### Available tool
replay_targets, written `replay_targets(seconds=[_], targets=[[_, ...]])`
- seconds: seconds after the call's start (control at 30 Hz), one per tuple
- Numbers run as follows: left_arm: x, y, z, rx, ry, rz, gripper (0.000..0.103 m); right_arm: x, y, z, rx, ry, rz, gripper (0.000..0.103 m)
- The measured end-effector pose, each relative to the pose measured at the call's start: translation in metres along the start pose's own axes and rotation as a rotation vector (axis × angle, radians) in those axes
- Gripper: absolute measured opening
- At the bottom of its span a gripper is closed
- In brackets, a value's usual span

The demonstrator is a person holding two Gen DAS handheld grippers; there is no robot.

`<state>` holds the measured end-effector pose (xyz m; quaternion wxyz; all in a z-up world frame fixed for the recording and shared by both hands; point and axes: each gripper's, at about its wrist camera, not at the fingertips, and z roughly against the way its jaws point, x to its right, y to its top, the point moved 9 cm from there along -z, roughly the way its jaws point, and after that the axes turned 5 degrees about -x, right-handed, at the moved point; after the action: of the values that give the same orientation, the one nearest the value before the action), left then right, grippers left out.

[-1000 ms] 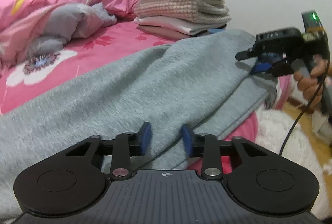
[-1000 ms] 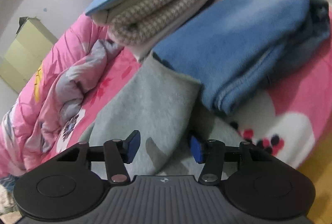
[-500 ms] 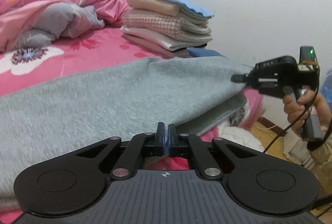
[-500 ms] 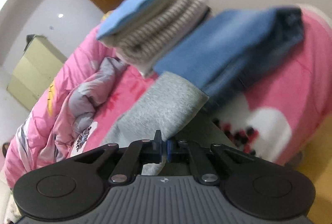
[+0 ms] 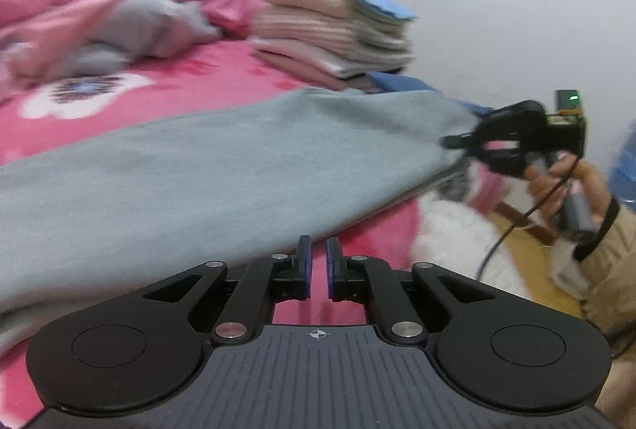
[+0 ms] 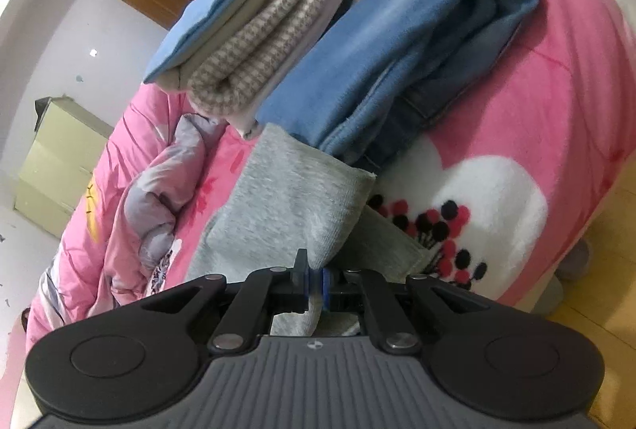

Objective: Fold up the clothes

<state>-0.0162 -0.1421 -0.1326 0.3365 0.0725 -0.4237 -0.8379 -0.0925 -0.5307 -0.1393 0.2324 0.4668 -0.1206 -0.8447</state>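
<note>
Since a second ago I have brought both sets of jaws in from wide and lifted the near edge of the grey garment (image 5: 222, 174) off the pink bedspread (image 5: 190, 87). My right gripper (image 6: 314, 284) has grey cloth pinched between its pads, though its jaws are easing open a little. My left gripper (image 5: 318, 266) stands nearly closed; a thin slit shows between its pads, and the blur leaves me unsure whether any cloth sits in it, though the hem lies right at the tips.

The risk I see: if the right jaws loosen further, that corner slips and the garment sags unevenly; a left pinch that missed the hem would let the edge drop too.

Counting: one grey garment stretched between two grippers, one stack of folded clothes (image 6: 238, 31), one folded blue garment (image 6: 389, 47) beside it, one crumpled quilt (image 5: 119, 16).
</note>
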Motion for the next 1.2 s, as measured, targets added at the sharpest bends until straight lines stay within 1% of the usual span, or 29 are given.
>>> replay_targets(seconds=[0.03,0.1,0.17,0.27,0.37,0.43,0.47,0.53,0.6,0.7,0.77,0.8,0.83,0.93,1.0,1.07,1.13,1.2], targets=[[-0.013,-0.005,0.009,-0.003,0.054,0.02,0.006,-0.003,-0.001,0.0,0.0,0.006,0.007,0.025],[-0.042,-0.016,0.026,-0.015,0.189,0.043,0.006,-0.01,-0.004,0.0,0.0,0.017,0.022,0.046],[-0.066,-0.024,0.042,-0.02,0.314,0.045,0.006,-0.016,-0.008,-0.001,-0.007,0.014,0.044,0.046],[-0.092,-0.031,0.058,-0.027,0.467,0.014,0.007,-0.018,-0.013,-0.005,-0.005,-0.012,0.06,0.045],[-0.102,-0.033,0.062,-0.039,0.584,-0.057,0.012,-0.018,-0.015,-0.006,0.012,-0.03,0.044,0.042],[-0.105,-0.034,0.058,-0.056,0.639,-0.091,0.019,-0.018,-0.016,-0.005,0.023,-0.045,0.038,0.034],[-0.106,-0.036,0.056,-0.062,0.648,-0.099,0.021,-0.017,-0.016,-0.005,0.028,-0.053,0.04,0.03],[-0.106,-0.038,0.05,-0.068,0.652,-0.109,0.024,-0.019,-0.014,-0.005,0.037,-0.071,0.055,0.012],[-0.107,-0.039,0.044,-0.066,0.658,-0.115,0.024,-0.023,-0.009,-0.004,0.05,-0.079,0.074,0.006],[-0.111,-0.037,0.045,-0.028,0.663,-0.095,0.023,-0.039,0.002,0.002,0.082,-0.059,0.123,0.005],[-0.113,-0.035,0.047,0.0,0.634,-0.055,0.015,-0.047,0.007,0.003,0.096,-0.064,0.156,0.005],[-0.112,-0.034,0.048,0.011,0.624,-0.055,0.007,-0.05,0.01,0.003,0.099,-0.068,0.168,0.005],[-0.111,-0.033,0.05,0.021,0.617,-0.064,0.003,-0.052,0.011,0.002,0.099,-0.071,0.174,0.005],[-0.104,-0.031,0.059,0.04,0.596,-0.102,0.002,-0.058,0.019,0.004,0.109,-0.074,0.192,0.005],[-0.101,-0.031,0.065,0.034,0.572,-0.124,0.001,-0.059,0.024,0.008,0.128,-0.074,0.2,0.005],[-0.098,-0.036,0.064,0.008,0.549,-0.15,0.001,-0.053,0.026,0.006,0.131,-0.089,0.194,0.005],[-0.1,-0.042,0.058,-0.024,0.531,-0.16,0.001,-0.04,0.023,-0.005,0.105,-0.123,0.183,0.005],[-0.104,-0.049,0.05,-0.05,0.507,-0.141,0.002,-0.022,0.017,-0.021,0.057,-0.167,0.167,0.005]])
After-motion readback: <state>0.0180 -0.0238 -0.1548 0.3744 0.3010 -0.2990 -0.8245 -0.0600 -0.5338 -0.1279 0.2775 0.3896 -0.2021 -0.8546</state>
